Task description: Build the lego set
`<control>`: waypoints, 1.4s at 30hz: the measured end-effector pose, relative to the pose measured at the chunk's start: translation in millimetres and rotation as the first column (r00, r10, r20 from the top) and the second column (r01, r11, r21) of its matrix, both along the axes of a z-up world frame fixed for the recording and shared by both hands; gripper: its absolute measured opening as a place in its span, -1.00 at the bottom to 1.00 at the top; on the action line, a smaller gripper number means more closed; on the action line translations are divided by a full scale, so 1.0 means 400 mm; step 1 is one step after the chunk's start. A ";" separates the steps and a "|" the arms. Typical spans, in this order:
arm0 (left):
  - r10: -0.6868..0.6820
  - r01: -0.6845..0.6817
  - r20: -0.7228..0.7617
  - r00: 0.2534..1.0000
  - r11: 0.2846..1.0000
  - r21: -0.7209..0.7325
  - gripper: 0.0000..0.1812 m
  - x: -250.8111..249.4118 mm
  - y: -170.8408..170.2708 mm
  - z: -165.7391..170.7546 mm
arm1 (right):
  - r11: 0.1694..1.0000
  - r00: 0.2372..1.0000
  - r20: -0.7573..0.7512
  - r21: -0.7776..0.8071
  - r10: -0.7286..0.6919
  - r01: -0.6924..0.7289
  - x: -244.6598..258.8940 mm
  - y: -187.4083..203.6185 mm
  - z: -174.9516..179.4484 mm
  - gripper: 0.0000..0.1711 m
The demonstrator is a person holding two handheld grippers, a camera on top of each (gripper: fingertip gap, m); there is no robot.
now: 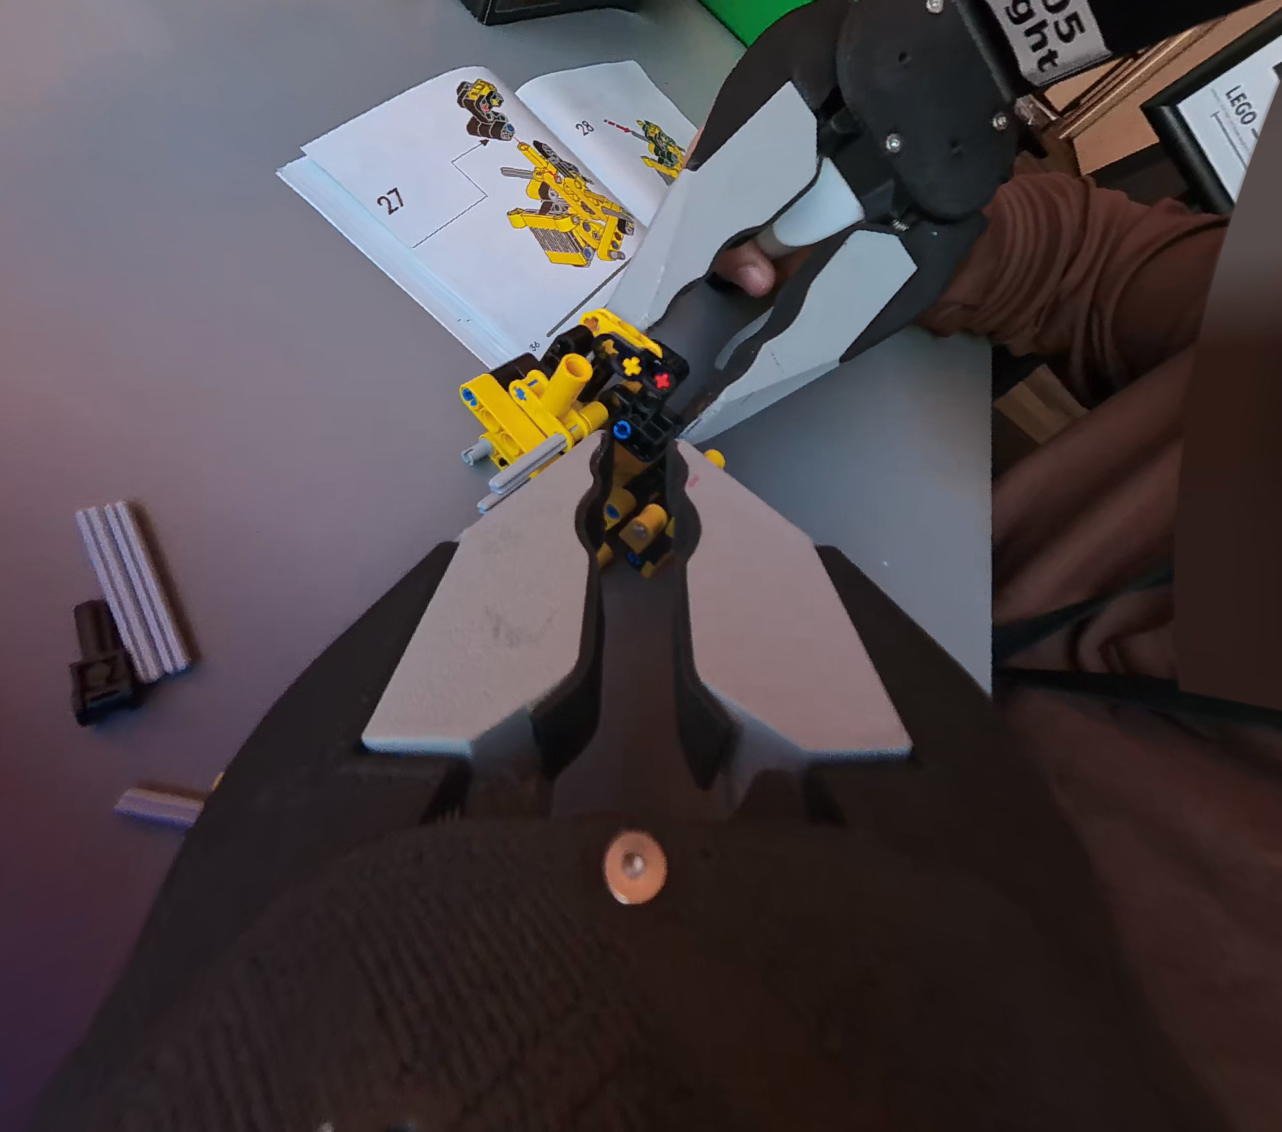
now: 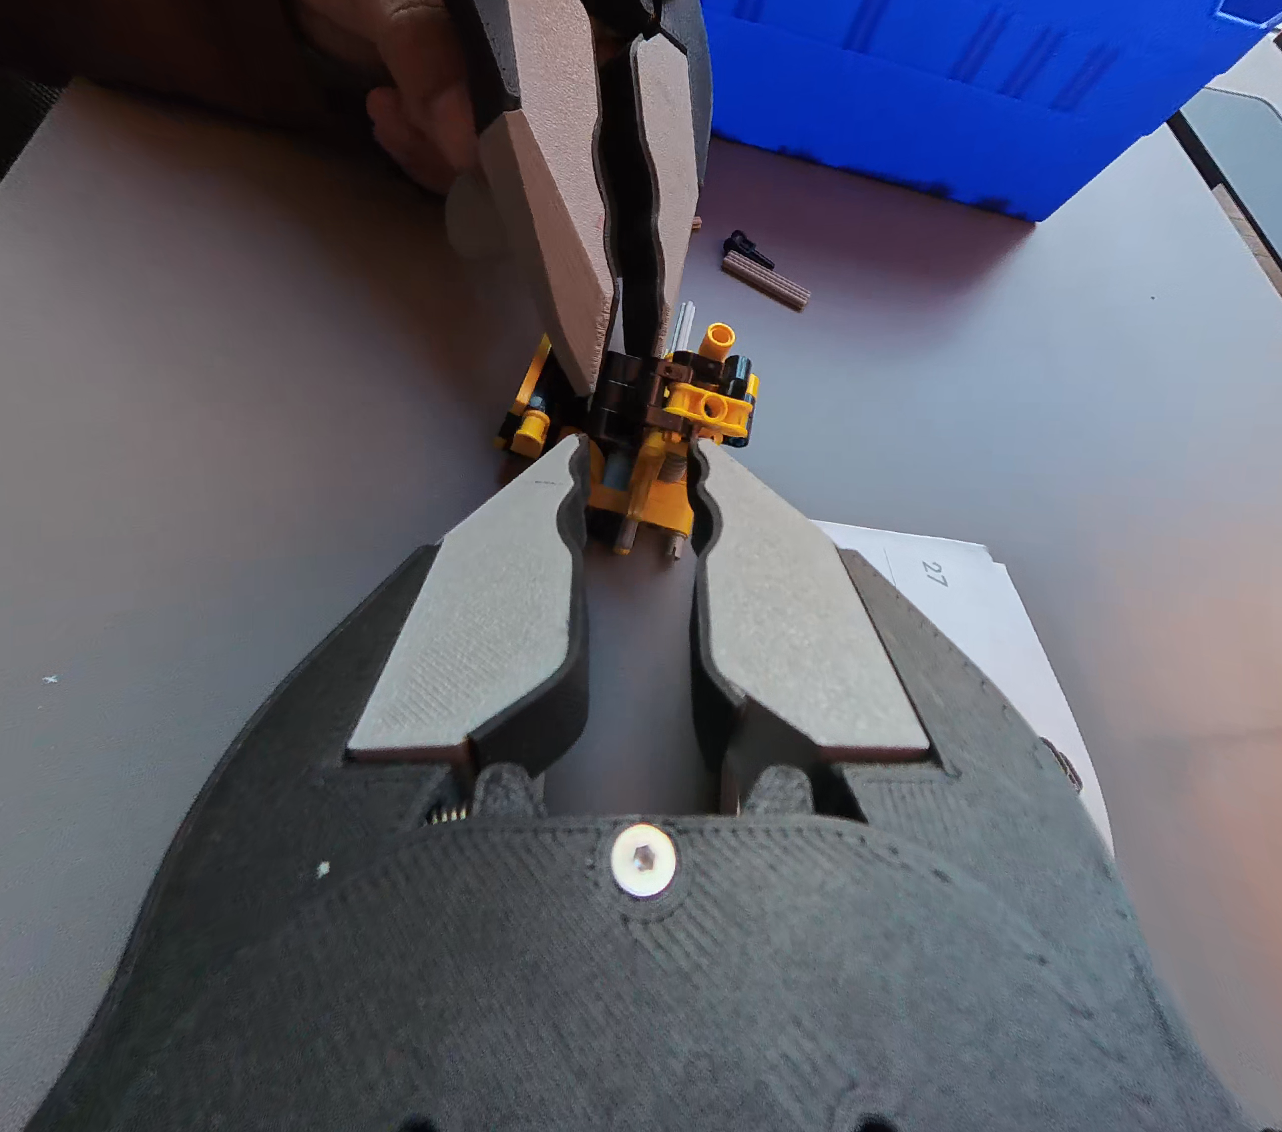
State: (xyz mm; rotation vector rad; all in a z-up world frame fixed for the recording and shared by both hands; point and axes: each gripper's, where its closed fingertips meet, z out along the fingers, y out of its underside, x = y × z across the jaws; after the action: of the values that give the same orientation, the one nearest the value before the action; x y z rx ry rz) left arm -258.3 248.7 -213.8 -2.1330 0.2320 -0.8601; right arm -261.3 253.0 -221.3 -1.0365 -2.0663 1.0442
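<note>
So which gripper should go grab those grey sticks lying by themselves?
Probably the right gripper. Its fingers look open around the yellow model, while the left gripper seems shut on it, steadying it. The grey sticks do lie nearer the left, though.

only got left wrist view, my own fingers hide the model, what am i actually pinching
observer: your left gripper tips close on the black stacked part atop the lego model.
operator: and the right gripper
observer: the right gripper closely flanks the yellow lower section; I cannot tell whether it touches.
operator: anything outside my frame
observer: a blue bin stands beyond the model.
</note>
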 end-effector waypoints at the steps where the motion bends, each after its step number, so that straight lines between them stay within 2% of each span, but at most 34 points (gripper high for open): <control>1: 0.003 -0.003 0.005 1.000 1.000 -0.003 -0.87 0.000 0.000 0.000 | 1.000 1.000 -0.001 0.001 0.000 0.000 0.000 0.000 0.000 -0.73; 8: 0.006 -0.006 0.015 1.000 1.000 -0.015 -0.87 0.001 -0.001 -0.001 | 0.999 0.999 -0.043 -0.038 0.011 -0.012 0.005 -0.006 0.022 -0.70; 20: 0.012 -0.011 0.025 1.000 0.999 -0.030 -0.87 0.002 0.002 -0.002 | 0.994 0.999 -0.028 -0.105 -0.035 0.032 -0.003 0.004 0.029 -0.71; 30: 0.029 -0.028 0.015 0.999 0.999 -0.028 -0.83 -0.009 0.004 -0.004 | 0.997 0.997 -0.030 -0.026 -0.077 0.076 -0.008 0.010 0.015 -0.78; 38: 0.046 -0.046 0.015 0.999 0.999 -0.018 -0.83 -0.011 0.013 -0.004 | 0.995 0.995 -0.040 -0.046 -0.088 0.086 -0.006 0.017 0.023 -0.80; 42: 0.049 -0.047 0.060 0.997 0.998 -0.035 -0.84 -0.006 0.020 -0.003 | 0.993 0.993 -0.040 -0.051 -0.111 0.109 -0.012 0.027 0.024 -0.81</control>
State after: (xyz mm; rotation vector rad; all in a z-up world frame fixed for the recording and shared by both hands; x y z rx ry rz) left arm -260.8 256.8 -215.2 -2.1306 0.1354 -0.9051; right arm -266.2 263.7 -211.8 -1.1291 -1.9357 1.0558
